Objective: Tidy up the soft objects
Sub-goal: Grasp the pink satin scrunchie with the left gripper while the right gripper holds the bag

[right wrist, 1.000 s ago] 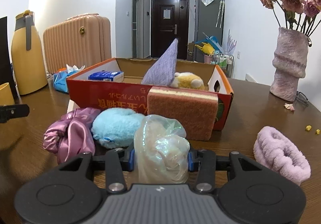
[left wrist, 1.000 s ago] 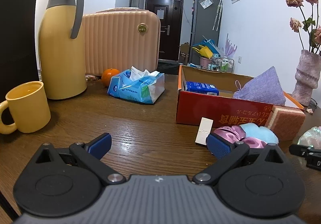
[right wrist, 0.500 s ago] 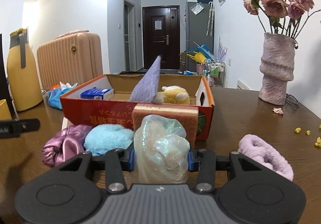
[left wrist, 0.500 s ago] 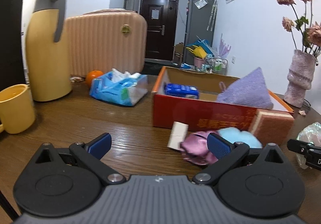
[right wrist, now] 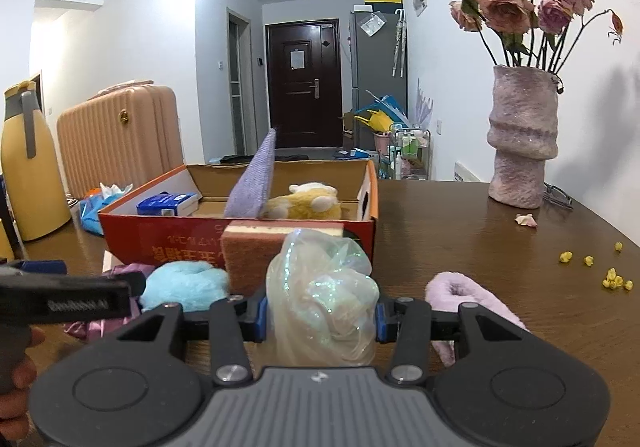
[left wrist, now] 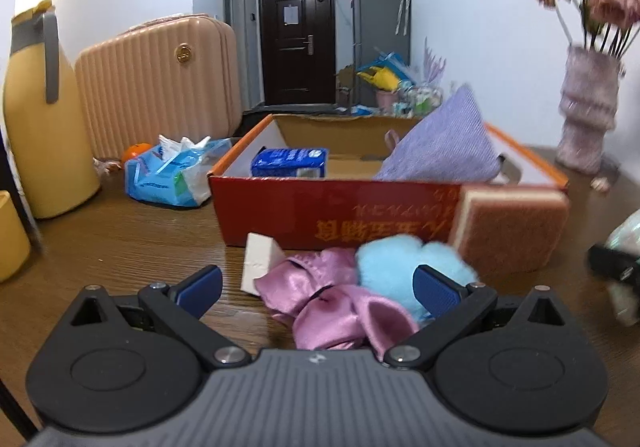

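The right claw (right wrist: 320, 317) is clamped on a crumpled iridescent scrunchie (right wrist: 322, 295), holding it just in front of the red cardboard box (right wrist: 160, 243), with a lilac fluffy scrunchie (right wrist: 472, 293) lying on the tabletop (right wrist: 460, 239) to its right. The left claw (left wrist: 318, 285) stands wide, its blue pads either side of a pink satin scrunchie (left wrist: 332, 303) without pressing on it, and a pale blue fluffy scrunchie (left wrist: 396, 267) lies against that. Behind them a sponge (left wrist: 508, 231) leans on the box wall; inside are a lavender cloth pouch (left wrist: 444, 143), a yellow plush toy (right wrist: 308, 203) and a blue pack (left wrist: 288, 161).
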`<action>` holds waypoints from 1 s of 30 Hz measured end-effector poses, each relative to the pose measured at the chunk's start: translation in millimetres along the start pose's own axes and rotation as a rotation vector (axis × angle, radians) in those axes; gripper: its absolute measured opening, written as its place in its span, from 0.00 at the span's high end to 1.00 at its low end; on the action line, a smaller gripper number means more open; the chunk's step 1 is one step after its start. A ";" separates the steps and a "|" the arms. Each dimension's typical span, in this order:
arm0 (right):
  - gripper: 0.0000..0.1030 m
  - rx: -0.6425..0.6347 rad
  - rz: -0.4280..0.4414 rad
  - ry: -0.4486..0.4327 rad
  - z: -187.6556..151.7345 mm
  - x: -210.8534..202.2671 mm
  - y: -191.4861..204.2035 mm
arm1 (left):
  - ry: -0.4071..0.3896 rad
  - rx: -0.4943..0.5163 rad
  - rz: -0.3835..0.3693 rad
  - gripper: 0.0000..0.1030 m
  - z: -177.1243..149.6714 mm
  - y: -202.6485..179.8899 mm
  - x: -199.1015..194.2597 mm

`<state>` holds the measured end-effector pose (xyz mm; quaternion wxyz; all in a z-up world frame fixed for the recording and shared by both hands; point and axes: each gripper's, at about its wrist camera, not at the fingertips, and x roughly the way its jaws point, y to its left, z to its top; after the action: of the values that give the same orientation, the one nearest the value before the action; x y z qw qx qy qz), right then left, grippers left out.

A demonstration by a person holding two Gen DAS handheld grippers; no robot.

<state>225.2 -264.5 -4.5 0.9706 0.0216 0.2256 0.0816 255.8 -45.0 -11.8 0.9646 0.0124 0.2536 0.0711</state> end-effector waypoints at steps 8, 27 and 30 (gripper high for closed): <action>0.56 -0.004 -0.004 0.015 -2.2 2.0 -1.0 | 0.060 -0.013 0.044 0.00 -5.4 13.2 14.9; 0.55 -0.006 -0.020 0.043 -4.6 10.8 -1.2 | 0.187 -0.032 0.013 0.00 -14.7 25.6 30.7; 0.55 -0.009 -0.023 0.045 -5.7 11.2 -0.6 | 0.186 -0.030 0.009 0.01 -15.0 25.5 30.2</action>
<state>232.6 -263.1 -14.5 0.9662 0.0130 0.2473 0.0720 271.1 -15.6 -38.0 0.9366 -0.0076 0.3411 0.0802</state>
